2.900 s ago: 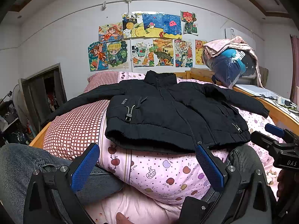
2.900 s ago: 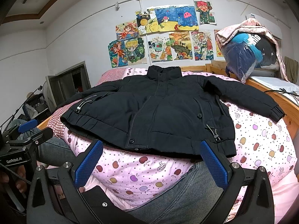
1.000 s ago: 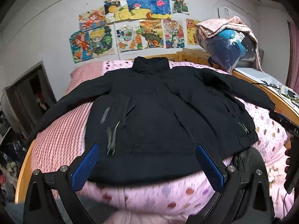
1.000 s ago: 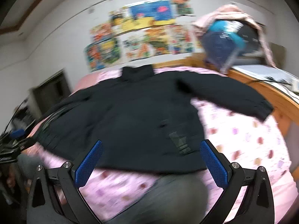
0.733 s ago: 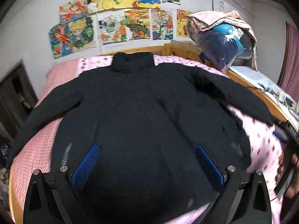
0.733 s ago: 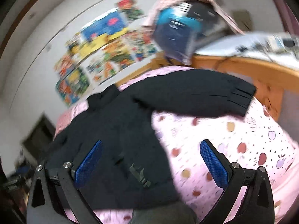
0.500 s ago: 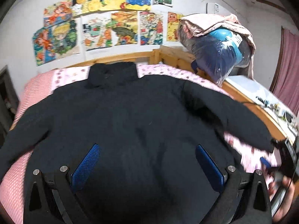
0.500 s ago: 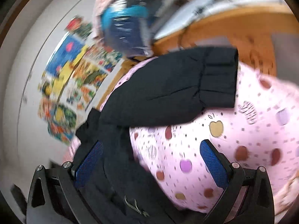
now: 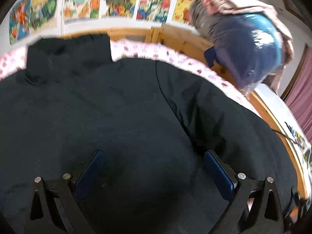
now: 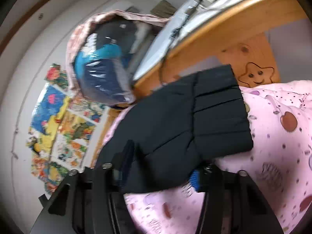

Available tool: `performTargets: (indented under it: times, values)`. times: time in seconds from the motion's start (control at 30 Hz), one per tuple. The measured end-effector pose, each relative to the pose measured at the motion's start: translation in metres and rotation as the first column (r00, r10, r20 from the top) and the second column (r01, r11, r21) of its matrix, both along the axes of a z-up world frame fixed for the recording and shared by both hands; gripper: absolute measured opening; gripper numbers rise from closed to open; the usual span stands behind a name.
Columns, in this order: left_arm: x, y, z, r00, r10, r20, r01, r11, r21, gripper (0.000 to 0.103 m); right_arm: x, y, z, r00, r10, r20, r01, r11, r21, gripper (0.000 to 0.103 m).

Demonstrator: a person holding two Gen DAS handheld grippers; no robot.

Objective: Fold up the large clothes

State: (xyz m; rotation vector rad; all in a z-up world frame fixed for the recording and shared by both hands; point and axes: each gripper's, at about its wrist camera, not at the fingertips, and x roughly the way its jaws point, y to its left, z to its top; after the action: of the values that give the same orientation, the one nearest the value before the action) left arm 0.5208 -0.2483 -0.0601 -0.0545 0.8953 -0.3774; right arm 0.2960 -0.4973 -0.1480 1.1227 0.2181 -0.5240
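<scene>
Black jacket (image 9: 126,117) lay flat on pink bedding (image 10: 273,156), collar far end. Right gripper (image 10: 161,161) straddled sleeve (image 10: 185,120) w/ fingers apart, not yet clamped; sleeve axis ran up-right to cuff. Left gripper (image 9: 154,167) gaped over torso. Right nearer sleeve.

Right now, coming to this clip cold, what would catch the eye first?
The big black jacket fills the left wrist view, spread across the pink fruit-print bedding, with the left gripper open low over its body. In the right wrist view, the right gripper straddles the jacket's sleeve near the cuff. Bright cartoon drawings line the wall behind.
</scene>
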Motion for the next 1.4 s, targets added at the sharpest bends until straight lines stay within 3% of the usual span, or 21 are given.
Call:
performTargets:
  times: [0.13, 0.2, 0.23, 0.27, 0.3, 0.47, 0.57, 0.7, 0.87, 0.93, 0.97, 1.0, 1.07, 1.1, 1.2, 1.3, 1.4]
  values:
    - [0.029, -0.016, -0.031, 0.995, -0.002, -0.102, -0.001, 1.000, -0.022, 0.103, 0.010, -0.009, 0.003, 1.000, -0.010, 0.019, 0.010, 1.000, -0.002, 0.044]
    - [0.035, -0.025, -0.047, 0.990, -0.002, -0.140, 0.007, 0.999, 0.034, 0.103, 0.010, -0.014, 0.006, 1.000, -0.006, 0.018, 0.006, 1.000, -0.028, 0.042]
    - [0.034, -0.027, -0.051, 0.990, -0.008, -0.140, 0.015, 0.999, 0.052, 0.102, -0.005, -0.016, 0.004, 1.000, -0.002, 0.013, 0.002, 0.998, -0.058, 0.036]
    - [0.032, -0.028, -0.052, 0.991, -0.014, -0.134, 0.022, 0.998, 0.060, 0.102, 0.000, -0.016, 0.011, 1.000, -0.001, -0.001, 0.001, 0.995, -0.104, 0.023]
    - [0.031, -0.029, -0.052, 0.991, -0.018, -0.133, 0.026, 0.998, 0.059, 0.102, -0.014, -0.015, 0.011, 1.000, 0.000, -0.001, 0.000, 0.991, -0.132, 0.018]
    - [0.028, -0.008, -0.035, 0.989, -0.027, -0.143, 0.021, 0.999, -0.043, 0.102, -0.026, -0.015, 0.036, 1.000, 0.011, 0.004, -0.010, 0.966, -0.259, 0.011]
    - [0.018, 0.017, -0.012, 0.993, -0.028, -0.111, 0.021, 0.998, -0.062, 0.102, -0.021, -0.009, 0.073, 0.999, 0.052, 0.016, -0.042, 0.923, -0.383, 0.011]
    - [0.007, 0.065, 0.023, 0.998, -0.015, -0.061, 0.011, 0.997, -0.071, 0.102, -0.007, 0.013, 0.132, 0.987, 0.154, 0.049, -0.101, 0.822, -0.560, 0.011]
    - [-0.010, 0.139, 0.057, 0.999, 0.014, -0.038, -0.019, 0.990, -0.137, 0.102, 0.026, 0.068, 0.193, 0.935, 0.354, 0.028, -0.219, 0.637, -0.739, 0.011]
    - [-0.019, 0.171, 0.064, 0.999, 0.035, -0.035, -0.041, 0.985, -0.169, 0.102, 0.043, 0.101, 0.207, 0.899, 0.437, -0.024, -0.281, 0.534, -0.798, 0.011]
    - [-0.022, 0.187, 0.066, 0.998, 0.046, -0.039, -0.052, 0.979, -0.197, 0.102, 0.048, 0.111, 0.210, 0.887, 0.460, -0.045, -0.302, 0.502, -0.810, 0.011]
    - [-0.025, 0.201, 0.067, 0.997, 0.056, -0.044, -0.064, 0.971, -0.229, 0.102, 0.059, 0.132, 0.214, 0.863, 0.497, -0.090, -0.344, 0.448, -0.825, 0.011]
    - [-0.030, 0.226, 0.066, 0.996, 0.066, -0.055, -0.080, 0.948, -0.309, 0.102, 0.077, 0.162, 0.214, 0.811, 0.559, -0.170, -0.431, 0.376, -0.820, 0.011]
    - [-0.032, 0.240, 0.062, 0.996, 0.069, -0.064, -0.088, 0.929, -0.359, 0.101, 0.082, 0.171, 0.211, 0.792, 0.578, -0.195, -0.460, 0.356, -0.814, 0.011]
    - [-0.033, 0.263, 0.048, 0.993, 0.068, -0.100, -0.109, 0.869, -0.483, 0.100, 0.105, 0.214, 0.194, 0.691, 0.651, -0.314, -0.593, 0.262, -0.762, 0.012]
    - [-0.029, 0.274, 0.032, 0.989, 0.055, -0.136, -0.124, 0.808, -0.576, 0.099, 0.121, 0.244, 0.171, 0.600, 0.682, -0.419, -0.699, 0.192, -0.689, 0.012]
    - [-0.022, 0.269, 0.019, 0.984, 0.021, -0.178, -0.125, 0.791, -0.599, 0.099, 0.131, 0.262, 0.143, 0.500, 0.694, -0.518, -0.802, 0.145, -0.580, 0.015]
